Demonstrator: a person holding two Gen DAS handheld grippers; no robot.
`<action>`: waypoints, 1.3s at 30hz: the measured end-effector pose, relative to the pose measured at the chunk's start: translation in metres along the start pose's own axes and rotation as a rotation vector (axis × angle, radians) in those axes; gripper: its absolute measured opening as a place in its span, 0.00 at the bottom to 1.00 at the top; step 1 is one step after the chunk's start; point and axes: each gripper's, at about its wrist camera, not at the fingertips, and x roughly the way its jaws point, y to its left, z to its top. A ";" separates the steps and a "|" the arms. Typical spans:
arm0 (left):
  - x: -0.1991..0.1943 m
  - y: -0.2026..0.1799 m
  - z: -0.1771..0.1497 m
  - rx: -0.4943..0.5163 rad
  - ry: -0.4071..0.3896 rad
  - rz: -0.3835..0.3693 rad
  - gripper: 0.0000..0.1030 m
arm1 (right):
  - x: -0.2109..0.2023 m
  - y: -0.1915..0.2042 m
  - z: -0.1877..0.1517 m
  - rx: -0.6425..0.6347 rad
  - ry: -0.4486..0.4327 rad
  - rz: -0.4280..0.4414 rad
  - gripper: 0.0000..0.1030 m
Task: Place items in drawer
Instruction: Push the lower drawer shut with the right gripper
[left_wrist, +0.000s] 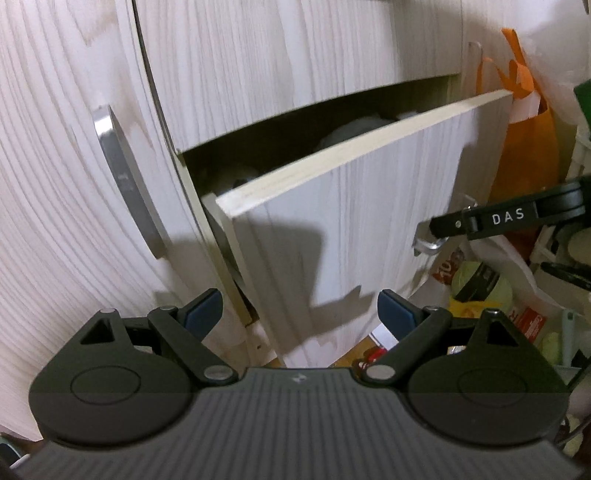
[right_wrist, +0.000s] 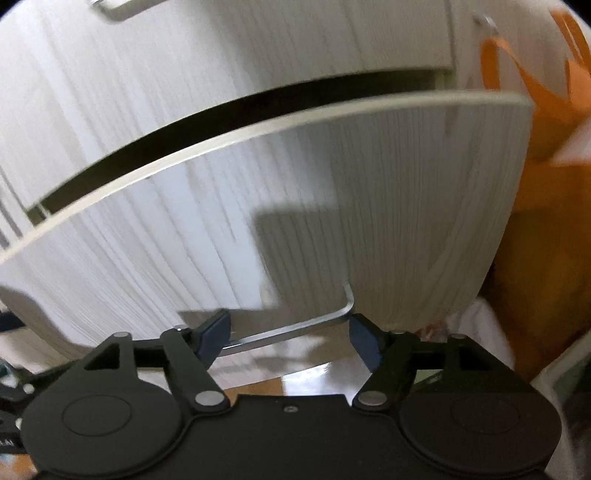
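Note:
A white wood-grain drawer (left_wrist: 332, 221) stands partly pulled out of its cabinet, with pale items dimly visible inside (left_wrist: 343, 136). My left gripper (left_wrist: 299, 310) is open and empty in front of the drawer's left edge. My right gripper (right_wrist: 290, 332) is open with its fingers on either side of the drawer's metal handle (right_wrist: 295, 328), not closed on it. In the left wrist view a finger of the right gripper (left_wrist: 480, 221) reaches the handle (left_wrist: 428, 245) from the right. The drawer front (right_wrist: 258, 221) fills the right wrist view.
An orange bag (left_wrist: 532, 140) hangs to the right of the cabinet. Plastic bags with packets and a green tub (left_wrist: 480, 284) lie on the floor at the right. A cabinet door with a metal handle (left_wrist: 125, 177) is on the left. Wooden floor (right_wrist: 295, 380) shows below the drawer.

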 end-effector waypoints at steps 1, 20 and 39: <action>0.001 0.000 0.000 0.000 0.003 0.001 0.89 | 0.001 0.001 0.001 -0.002 0.003 -0.002 0.74; 0.015 -0.002 -0.002 -0.015 0.034 0.009 0.89 | 0.035 0.024 0.014 -0.032 -0.036 -0.001 0.75; 0.025 -0.001 0.001 -0.045 0.037 0.034 0.89 | 0.076 0.050 0.031 -0.040 -0.051 -0.002 0.75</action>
